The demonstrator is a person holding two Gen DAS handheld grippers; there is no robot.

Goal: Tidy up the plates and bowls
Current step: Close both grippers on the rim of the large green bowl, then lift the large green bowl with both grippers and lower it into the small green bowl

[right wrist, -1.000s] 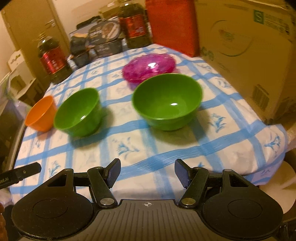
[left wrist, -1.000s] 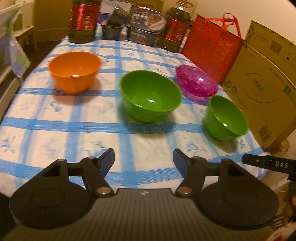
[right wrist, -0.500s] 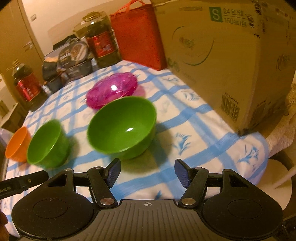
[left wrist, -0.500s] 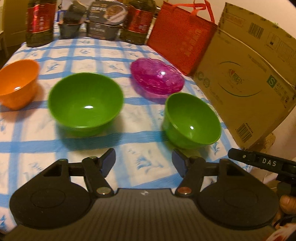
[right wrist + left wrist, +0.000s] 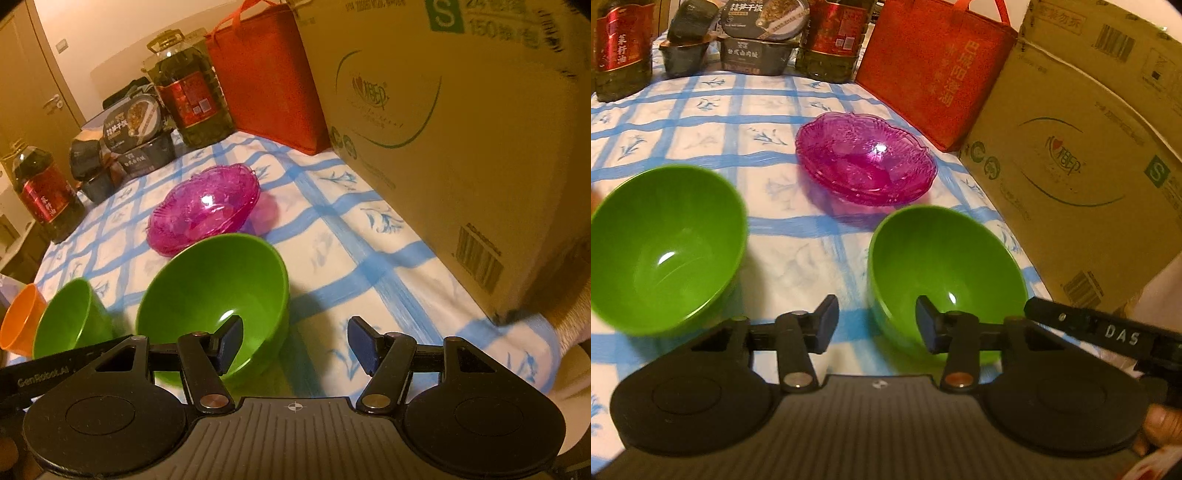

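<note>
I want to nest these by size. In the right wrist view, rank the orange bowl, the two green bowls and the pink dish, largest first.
1. Near green bowl
2. Pink dish, though it sits farther back, so these two are unsure
3. Far green bowl
4. Orange bowl, partly cut off at the edge, so unsure

home | checked tablecloth (image 5: 798, 225) | oil jugs (image 5: 188, 99) | cardboard box (image 5: 1071, 173)

Glossy plastic green bowls (image 5: 942, 258), translucent pink dish (image 5: 866, 160), matt cardboard box (image 5: 1071, 166).
</note>
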